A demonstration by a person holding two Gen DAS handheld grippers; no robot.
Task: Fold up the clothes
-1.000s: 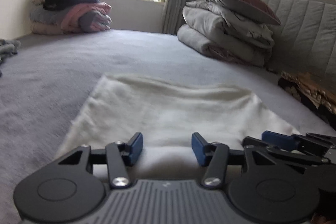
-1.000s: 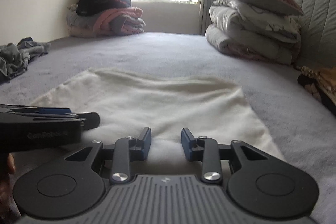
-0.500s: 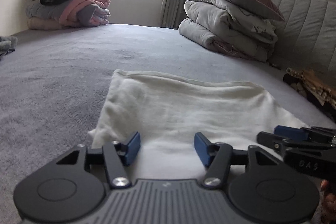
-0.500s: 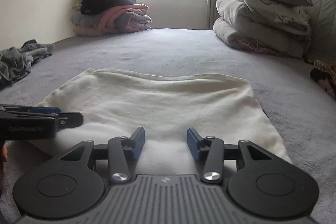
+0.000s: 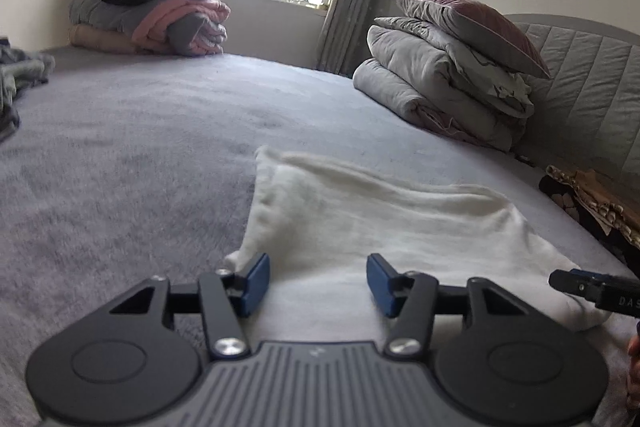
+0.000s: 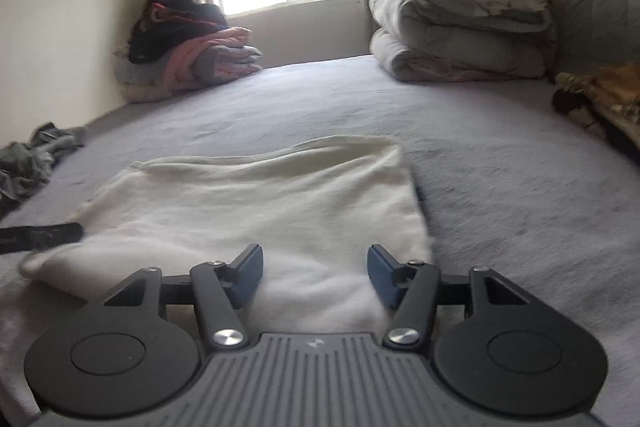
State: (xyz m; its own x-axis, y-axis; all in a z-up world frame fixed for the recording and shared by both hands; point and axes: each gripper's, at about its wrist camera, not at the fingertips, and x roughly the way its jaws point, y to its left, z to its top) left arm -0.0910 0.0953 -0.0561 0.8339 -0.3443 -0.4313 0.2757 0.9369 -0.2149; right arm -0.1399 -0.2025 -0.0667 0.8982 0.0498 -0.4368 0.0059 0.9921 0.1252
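Note:
A cream folded garment [image 5: 380, 227] [image 6: 260, 207] lies flat on the grey bed cover [image 5: 120, 167]. My left gripper [image 5: 318, 279] hovers over its near left corner. Its jaws are opening, and only the cloth's surface lies below them, with nothing pinched. My right gripper [image 6: 315, 275] is over the near right corner, its jaws also opening and holding nothing. The right gripper's tip [image 5: 592, 287] shows at the right edge of the left wrist view. The left gripper's tip [image 6: 40, 235] shows at the left edge of the right wrist view.
Folded blankets [image 5: 152, 15] [image 6: 188, 55] are piled under the window. Quilts with a pillow on top [image 5: 448, 75] [image 6: 460, 27] lean against the padded headboard [image 5: 580, 75]. Crumpled grey clothes [image 6: 32, 159] lie far left, and a dark gold-patterned cloth [image 6: 600, 95] lies far right.
Both grippers' jaws have widened. The left gripper slid left to the garment's left corner and the right gripper slid right to its right corner, so the two moved apart.

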